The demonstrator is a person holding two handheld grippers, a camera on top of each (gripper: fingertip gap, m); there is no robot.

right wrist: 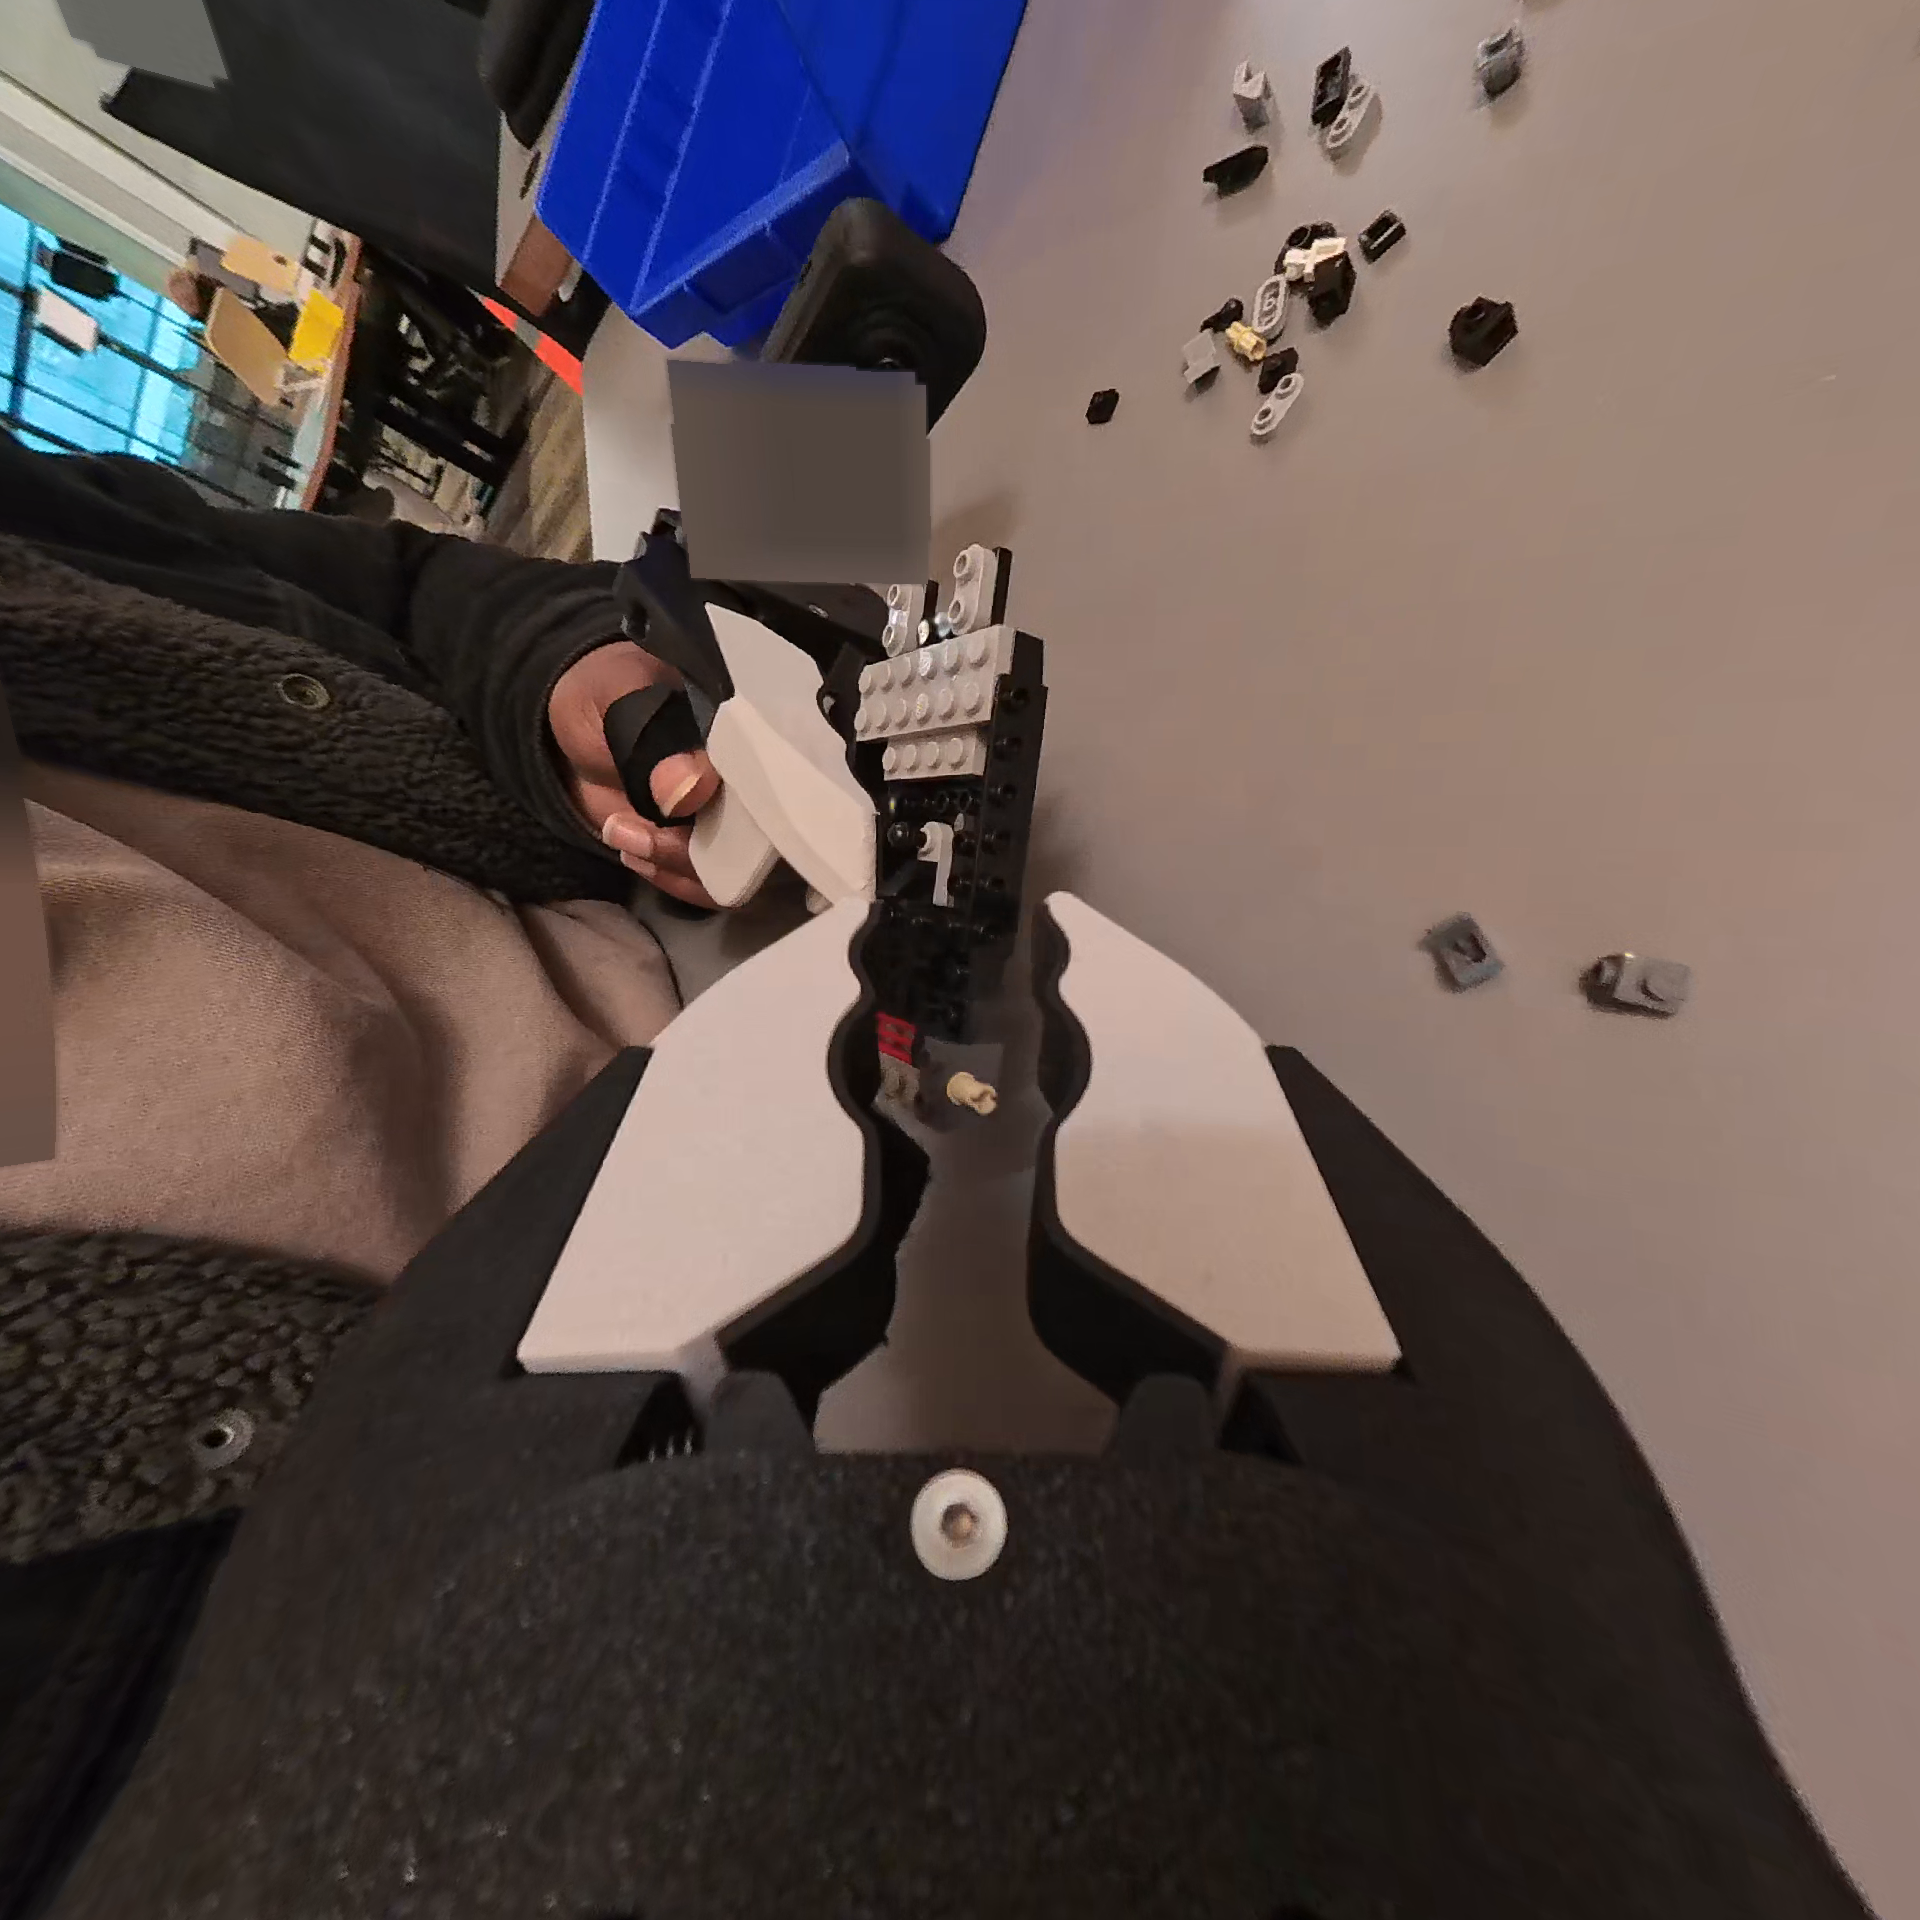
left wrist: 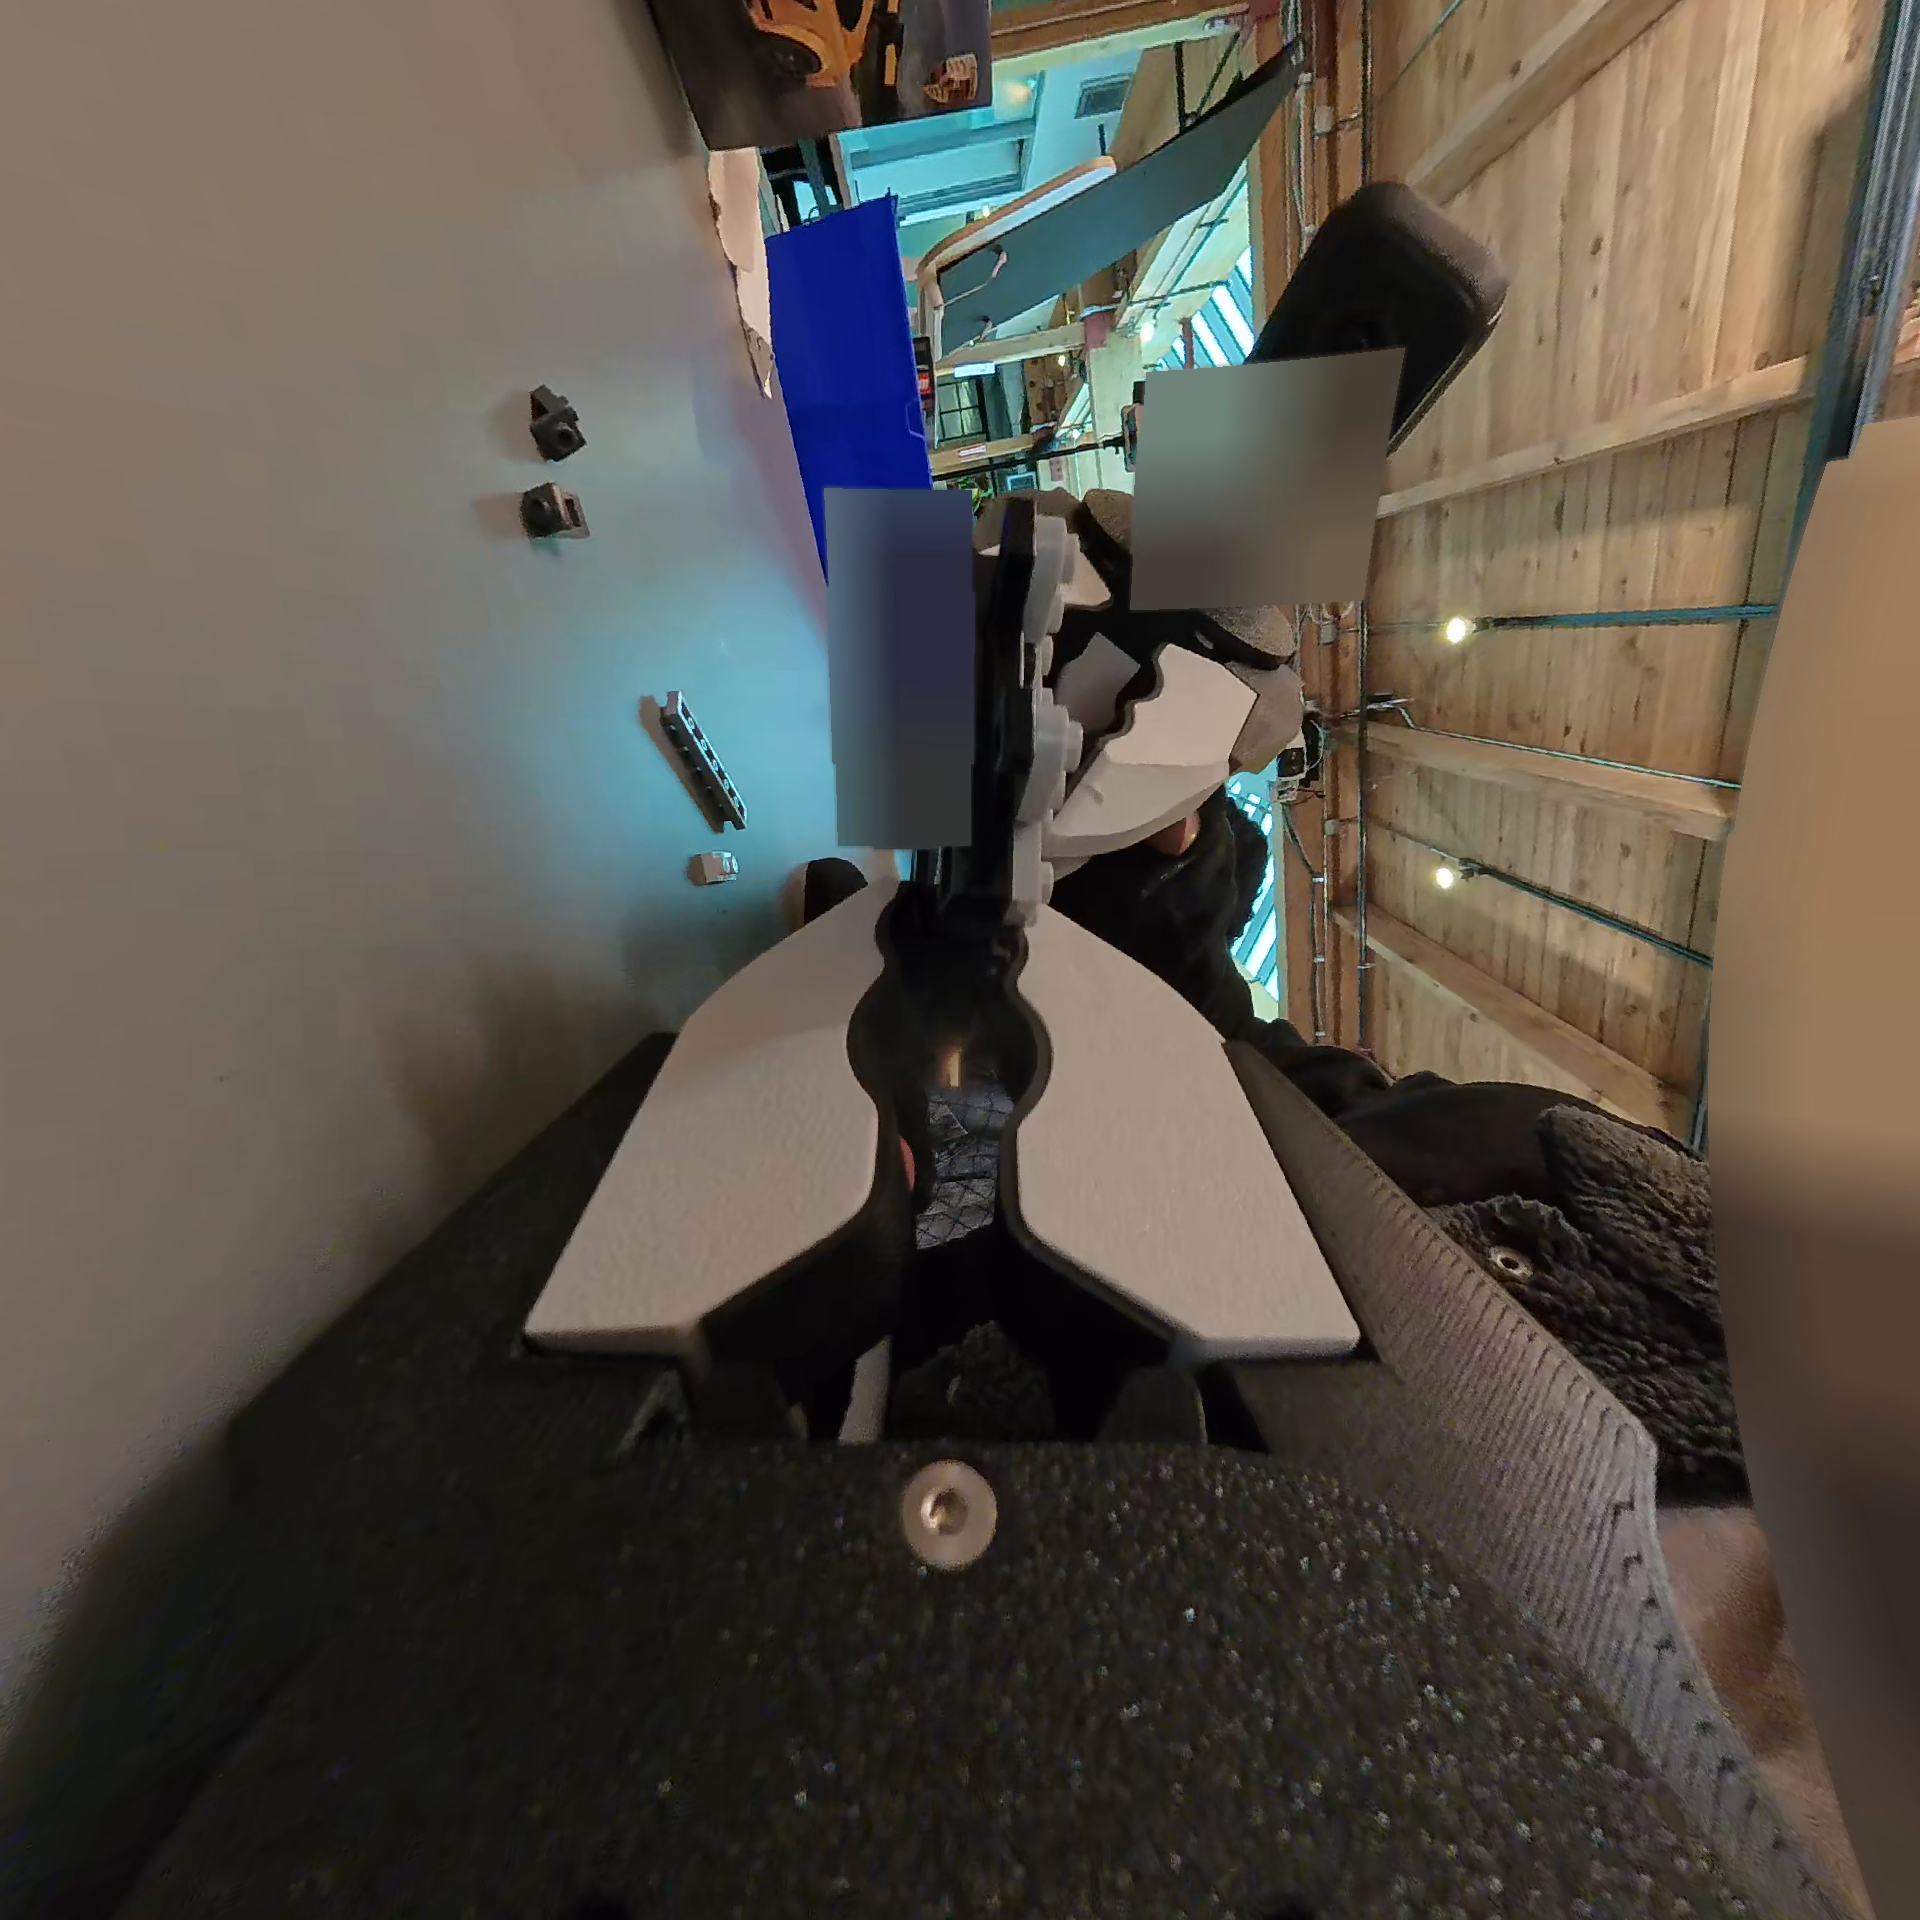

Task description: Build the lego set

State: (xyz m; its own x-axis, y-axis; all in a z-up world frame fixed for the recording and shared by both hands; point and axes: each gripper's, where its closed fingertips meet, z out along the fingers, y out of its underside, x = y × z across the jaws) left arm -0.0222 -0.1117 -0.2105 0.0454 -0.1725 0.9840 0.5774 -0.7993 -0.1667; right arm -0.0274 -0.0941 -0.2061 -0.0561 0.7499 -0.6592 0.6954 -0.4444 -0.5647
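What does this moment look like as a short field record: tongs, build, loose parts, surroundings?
left tongs: shut on the lego assembly
right tongs: open, fingers either side of the assembly's near end
lego assembly: black with grey plates, held above the table
loose pieces: black and grey, scattered on the table
blue bin: at the table's far side
long grey plate: lying alone on the table

Workshop room with wooden walls

Pale wooden plank wall point(left wrist: 1558, 312) carries small glowing lamps point(left wrist: 1457, 629); a large window point(right wrist: 83, 343) shows far left.
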